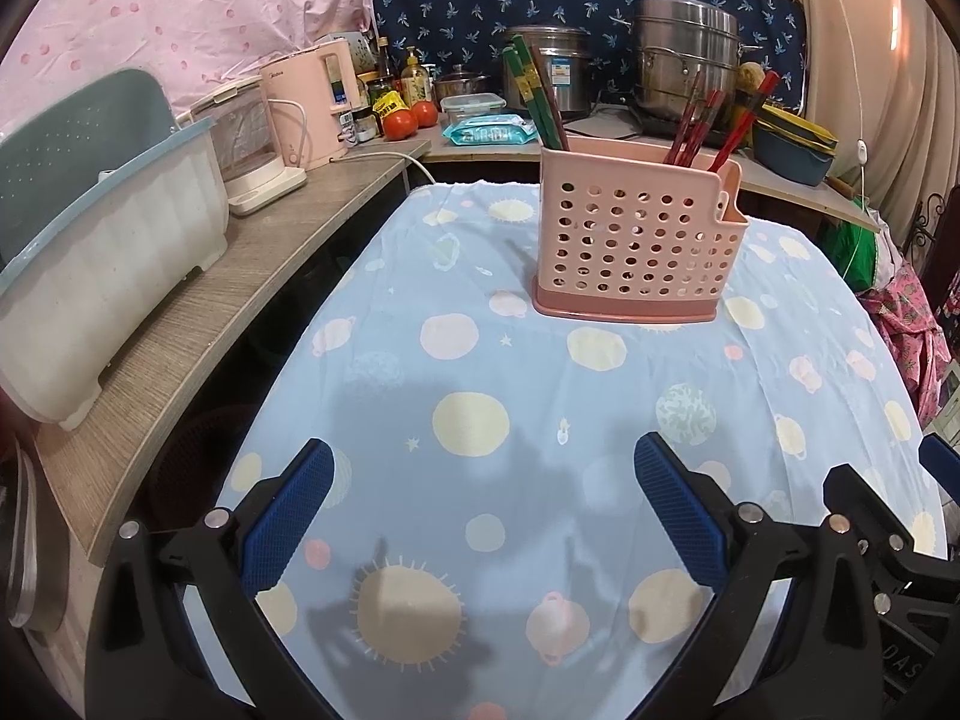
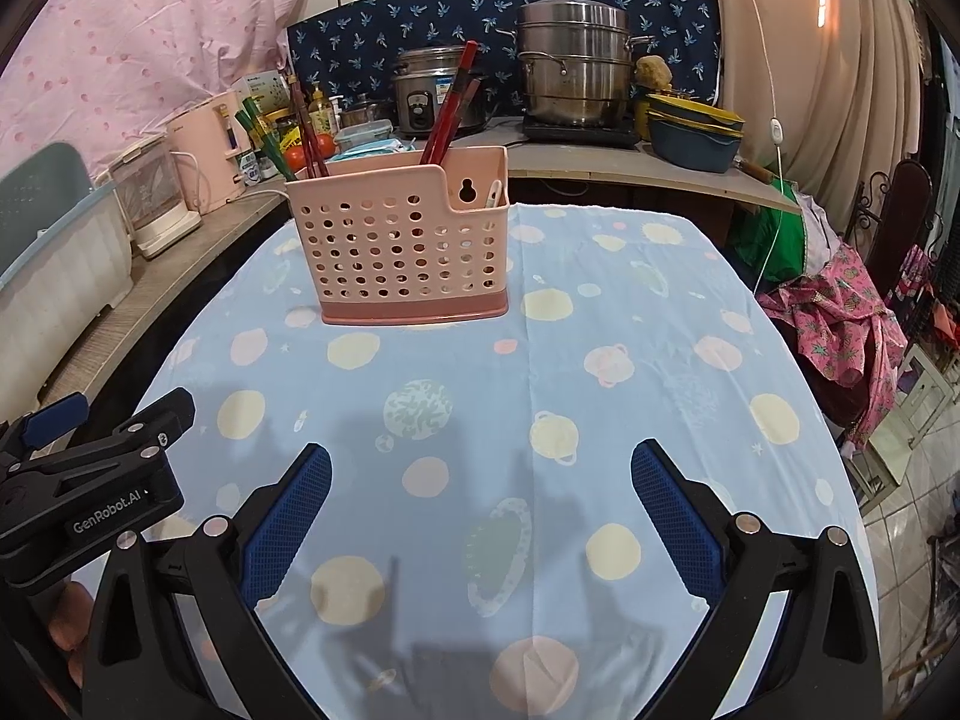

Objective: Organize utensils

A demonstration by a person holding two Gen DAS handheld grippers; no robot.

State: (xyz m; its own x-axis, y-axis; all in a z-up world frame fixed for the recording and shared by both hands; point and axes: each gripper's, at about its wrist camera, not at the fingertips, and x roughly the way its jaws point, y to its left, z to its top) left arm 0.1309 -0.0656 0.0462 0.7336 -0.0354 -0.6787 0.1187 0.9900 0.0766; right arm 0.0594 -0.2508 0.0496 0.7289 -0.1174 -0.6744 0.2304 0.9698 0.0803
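A pink perforated utensil holder (image 1: 636,240) stands on the blue planet-print tablecloth (image 1: 510,372), toward the far side. Green chopsticks (image 1: 534,96) stick up from its left part and red chopsticks (image 1: 708,126) from its right part. In the right wrist view the holder (image 2: 402,246) also shows a white utensil tip (image 2: 492,192) in its low right compartment. My left gripper (image 1: 483,468) is open and empty over the near cloth. My right gripper (image 2: 480,468) is open and empty too. The left gripper's body (image 2: 90,480) shows at the left of the right wrist view.
A wooden counter (image 1: 228,300) runs along the left with a white dish rack (image 1: 102,276), a clear kettle (image 1: 252,144) and a pink appliance (image 1: 312,102). Behind the table stand steel pots (image 2: 570,72), a rice cooker (image 2: 432,96), tomatoes (image 1: 399,123) and stacked trays (image 2: 696,132). Clothes (image 2: 840,324) hang at right.
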